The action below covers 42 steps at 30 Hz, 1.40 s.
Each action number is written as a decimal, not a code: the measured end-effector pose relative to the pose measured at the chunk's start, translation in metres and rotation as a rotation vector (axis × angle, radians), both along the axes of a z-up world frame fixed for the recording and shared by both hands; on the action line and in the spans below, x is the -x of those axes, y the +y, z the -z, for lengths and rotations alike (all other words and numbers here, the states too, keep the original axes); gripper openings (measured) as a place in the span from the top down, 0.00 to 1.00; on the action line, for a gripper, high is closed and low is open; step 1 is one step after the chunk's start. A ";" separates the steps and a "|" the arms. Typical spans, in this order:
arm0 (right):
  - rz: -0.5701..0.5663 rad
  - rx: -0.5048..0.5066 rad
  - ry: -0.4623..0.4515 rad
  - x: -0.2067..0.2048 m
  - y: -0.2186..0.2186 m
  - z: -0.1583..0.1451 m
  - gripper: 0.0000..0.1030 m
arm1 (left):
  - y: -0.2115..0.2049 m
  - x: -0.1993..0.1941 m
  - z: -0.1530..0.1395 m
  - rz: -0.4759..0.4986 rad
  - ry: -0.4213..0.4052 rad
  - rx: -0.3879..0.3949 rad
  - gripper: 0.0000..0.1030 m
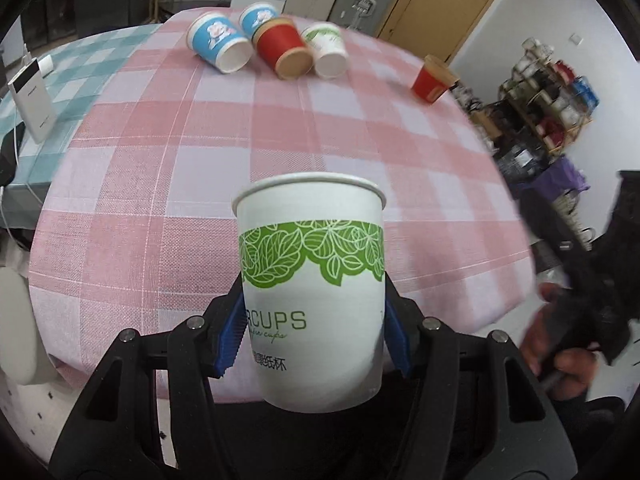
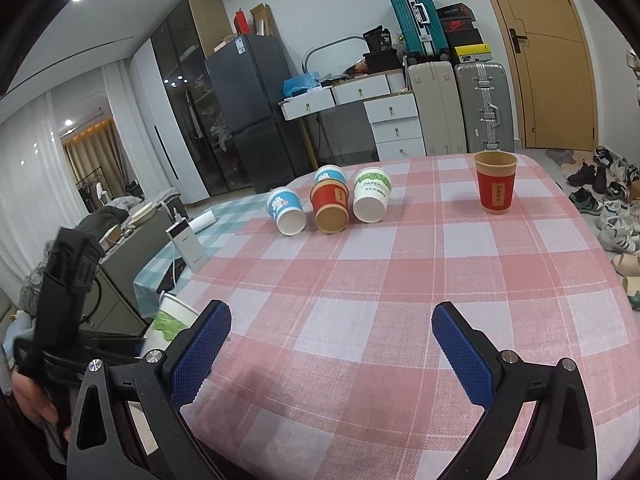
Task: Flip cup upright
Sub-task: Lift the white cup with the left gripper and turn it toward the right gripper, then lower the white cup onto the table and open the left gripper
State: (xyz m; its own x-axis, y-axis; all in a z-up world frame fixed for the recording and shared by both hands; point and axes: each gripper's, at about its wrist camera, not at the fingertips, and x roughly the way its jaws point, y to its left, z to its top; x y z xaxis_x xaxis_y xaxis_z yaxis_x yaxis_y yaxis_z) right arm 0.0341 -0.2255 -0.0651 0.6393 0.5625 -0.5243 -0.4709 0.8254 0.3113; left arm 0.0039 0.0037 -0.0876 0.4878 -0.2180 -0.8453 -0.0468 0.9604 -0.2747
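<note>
Six paper cups in all. Two blue [image 1: 216, 40] [image 1: 258, 16], two red [image 1: 282, 46] [image 1: 434, 79], two white with green leaves [image 1: 310, 280] [image 1: 328, 50]. Four lie on their sides in a cluster; one red stands upright; one white sits in a gripper [image 1: 314, 320]. Two grippers, the other [image 2: 331, 344] empty. One power bank [image 2: 185, 245].
</note>
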 end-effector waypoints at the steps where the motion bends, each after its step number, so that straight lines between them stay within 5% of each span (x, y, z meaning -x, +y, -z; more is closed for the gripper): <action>1: 0.001 0.004 0.004 0.000 0.000 0.002 0.00 | -0.004 -0.004 0.008 0.013 0.001 -0.012 0.45; 6: 0.009 0.020 0.022 -0.003 0.000 0.008 0.00 | -0.005 -0.022 0.044 0.018 0.041 -0.036 0.45; 14: 0.006 0.030 0.040 -0.006 0.007 0.016 0.00 | -0.005 -0.028 0.053 0.032 0.033 -0.001 0.44; 17: 0.002 0.032 0.038 -0.005 0.009 0.016 0.00 | -0.009 -0.026 0.053 0.044 0.020 -0.022 0.38; 19: 0.005 0.031 0.039 -0.004 0.008 0.016 0.00 | -0.013 -0.026 0.053 0.044 0.012 -0.038 0.25; 23: 0.032 0.014 0.032 -0.004 0.004 0.014 0.00 | -0.008 -0.026 0.050 0.039 0.008 -0.001 0.25; 33: 0.042 0.005 0.015 -0.002 0.001 0.007 0.00 | 0.009 -0.029 0.012 -0.008 -0.034 -0.029 0.20; 42: -0.004 -0.043 -0.020 0.013 0.007 -0.025 0.00 | 0.009 0.012 -0.089 -0.051 -0.311 -0.119 0.12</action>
State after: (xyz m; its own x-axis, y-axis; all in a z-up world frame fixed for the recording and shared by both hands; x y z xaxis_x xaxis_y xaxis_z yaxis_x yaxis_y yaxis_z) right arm 0.0206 -0.2186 -0.0397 0.6469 0.5866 -0.4872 -0.4805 0.8097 0.3369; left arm -0.0085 0.0123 0.0016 0.7343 -0.0957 -0.6720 -0.0270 0.9851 -0.1698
